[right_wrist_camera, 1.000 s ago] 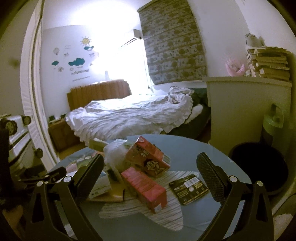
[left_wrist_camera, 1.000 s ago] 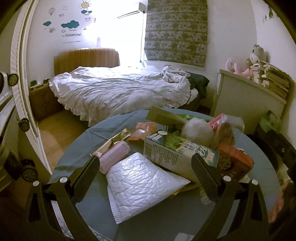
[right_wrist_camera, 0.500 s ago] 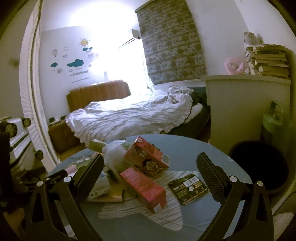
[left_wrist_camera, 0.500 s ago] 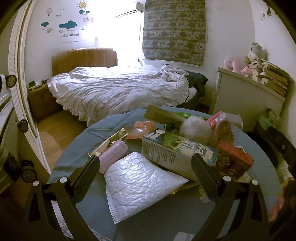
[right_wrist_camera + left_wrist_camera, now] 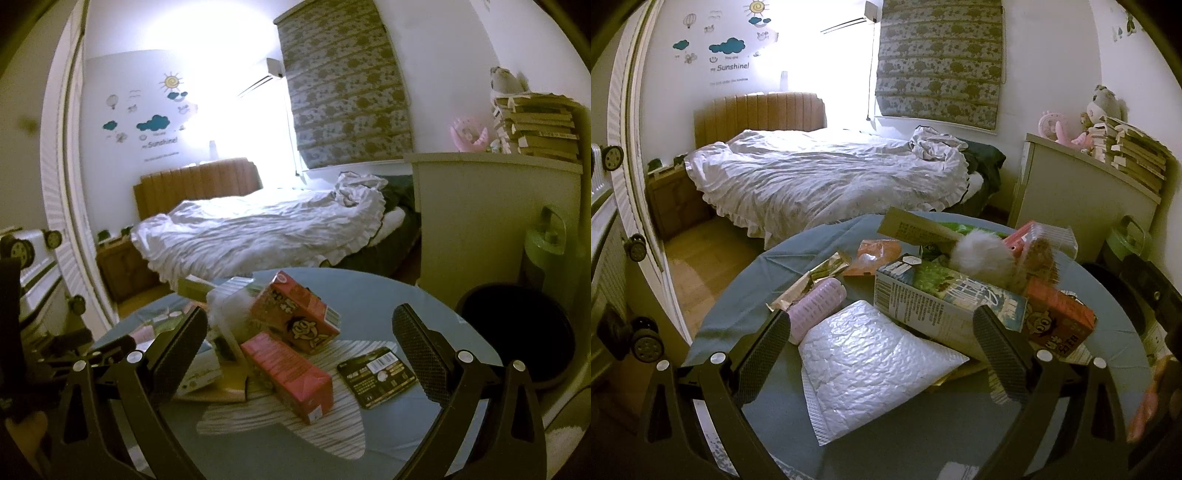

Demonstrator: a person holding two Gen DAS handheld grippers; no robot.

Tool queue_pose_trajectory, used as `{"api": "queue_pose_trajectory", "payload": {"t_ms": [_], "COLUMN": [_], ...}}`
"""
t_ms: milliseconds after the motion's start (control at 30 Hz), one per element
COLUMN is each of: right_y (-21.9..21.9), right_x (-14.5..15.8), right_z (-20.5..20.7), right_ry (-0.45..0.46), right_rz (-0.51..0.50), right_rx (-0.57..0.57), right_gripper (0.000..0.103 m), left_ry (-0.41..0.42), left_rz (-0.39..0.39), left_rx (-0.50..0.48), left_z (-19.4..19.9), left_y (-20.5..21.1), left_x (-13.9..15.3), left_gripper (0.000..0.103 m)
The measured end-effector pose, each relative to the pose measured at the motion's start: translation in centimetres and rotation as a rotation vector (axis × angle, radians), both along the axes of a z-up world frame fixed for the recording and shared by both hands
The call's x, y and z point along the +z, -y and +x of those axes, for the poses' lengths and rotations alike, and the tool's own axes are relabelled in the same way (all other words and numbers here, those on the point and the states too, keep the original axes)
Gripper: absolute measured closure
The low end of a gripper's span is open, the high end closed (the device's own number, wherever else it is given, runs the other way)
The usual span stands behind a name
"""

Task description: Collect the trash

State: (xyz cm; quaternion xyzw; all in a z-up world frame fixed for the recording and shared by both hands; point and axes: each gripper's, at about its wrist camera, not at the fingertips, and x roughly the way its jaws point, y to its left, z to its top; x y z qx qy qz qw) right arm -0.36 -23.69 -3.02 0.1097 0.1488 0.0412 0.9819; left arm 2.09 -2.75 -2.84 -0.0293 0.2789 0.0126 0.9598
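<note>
Since the white bubble mailer point(image 5: 871, 365) lies flat on the bench point(image 5: 923, 450) between the left gripper point(image 5: 882, 354) jaws, it looks light, soft and slippery; pinch a free corner. Cartons crowd beside it. Both grippers, the right gripper point(image 5: 306, 347) too, stand wide apart, empty.

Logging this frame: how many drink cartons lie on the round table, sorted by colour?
Red drink cartons: 2
Blue-and-green drink carton: 1
Total: 3
</note>
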Motion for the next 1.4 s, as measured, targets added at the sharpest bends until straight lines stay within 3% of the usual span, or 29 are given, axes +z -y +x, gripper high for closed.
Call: {"api": "queue_pose_trajectory", "payload": {"t_ms": [933, 1100, 1267, 1400], "right_y": [-0.3, -0.3, -1.5, -4.8], "right_x": [-0.1, -0.3, -0.1, 2.1], "right_z": [-0.1, 0.3, 0.5, 0.8], "right_ry": [-0.009, -0.034, -0.139, -0.149], "right_rz": [-0.010, -0.005, -0.010, -0.090], "right_rx": [0.009, 0.029, 0.251, 0.466], "right_gripper": [0.004, 0.004, 0.005, 0.009], "left_ry": [-0.009, -0.026, -0.044, -0.122], "left_rz": [-0.012, -0.096, -0.162, -0.142], "left_rx": [0.001, -0.027, -0.106, -0.186], "left_z": [-0.1, -0.3, 0.3, 2.6], "left_y": [-0.2, -1.6, -5.1, -7.0], "left_x": [-0.1, 0.0, 0.8, 0.5], "left_gripper": [0.005, 0.005, 0.005, 0.005]}}
